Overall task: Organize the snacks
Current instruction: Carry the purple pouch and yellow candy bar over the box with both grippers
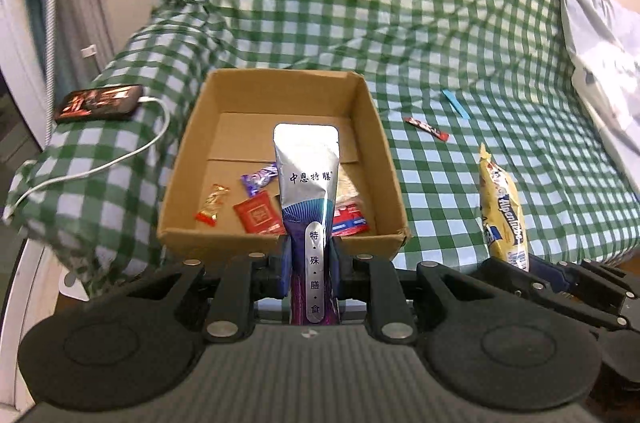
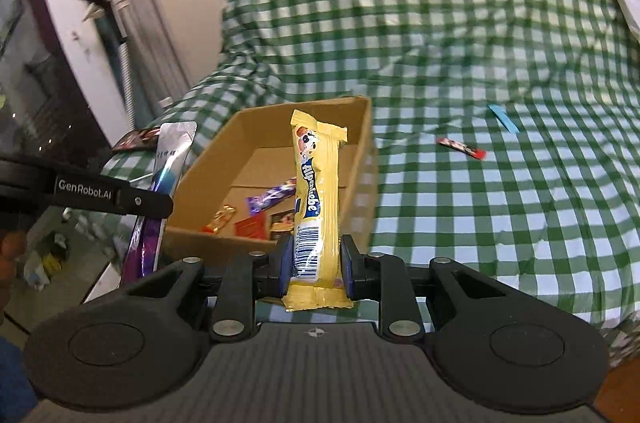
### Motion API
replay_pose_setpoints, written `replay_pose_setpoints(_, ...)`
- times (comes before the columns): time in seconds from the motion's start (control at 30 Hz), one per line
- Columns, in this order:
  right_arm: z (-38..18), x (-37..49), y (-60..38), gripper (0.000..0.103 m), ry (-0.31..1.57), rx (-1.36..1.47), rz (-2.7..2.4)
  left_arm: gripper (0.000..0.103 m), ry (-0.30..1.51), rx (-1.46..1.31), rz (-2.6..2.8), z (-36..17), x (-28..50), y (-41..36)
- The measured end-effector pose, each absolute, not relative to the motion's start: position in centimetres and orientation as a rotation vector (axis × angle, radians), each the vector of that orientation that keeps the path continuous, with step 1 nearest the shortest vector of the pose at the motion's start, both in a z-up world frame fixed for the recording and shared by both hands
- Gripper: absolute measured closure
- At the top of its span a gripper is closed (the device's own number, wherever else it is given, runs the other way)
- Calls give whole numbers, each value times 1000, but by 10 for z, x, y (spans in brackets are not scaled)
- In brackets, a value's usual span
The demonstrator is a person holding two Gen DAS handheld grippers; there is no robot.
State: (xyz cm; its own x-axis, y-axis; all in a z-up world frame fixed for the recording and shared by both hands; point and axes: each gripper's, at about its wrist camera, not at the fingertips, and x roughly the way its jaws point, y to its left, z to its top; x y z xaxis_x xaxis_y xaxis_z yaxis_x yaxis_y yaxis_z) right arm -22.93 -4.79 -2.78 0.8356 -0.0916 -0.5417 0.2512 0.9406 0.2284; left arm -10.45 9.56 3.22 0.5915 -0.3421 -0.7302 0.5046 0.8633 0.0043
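A: Where are the snacks?
B: My left tool grips the silver pouch at frame centre, before the box. My right tool clamps the yellow bar upright.
A: Others?
B: Red stick and blue strip on the checked cloth, right of the box.

A silver-and-purple pouch stands upright at frame centre before an open cardboard box holding small wrapped sweets, while a yellow Alpenliebe pack stands upright, and two loose sticks lie right on the checked bed.
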Motion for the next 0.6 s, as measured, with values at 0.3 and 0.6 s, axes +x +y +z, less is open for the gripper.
replay_pose_setpoints(0.3, -11, -247, -14, 77, 521, 222, -195, 82, 775, 161, -481, 37, -117, 125)
replay_pose_setpoints(0.6, -6, -250, -3, 77, 525, 178, -209, 82, 791, 139, -484, 35, -117, 134)
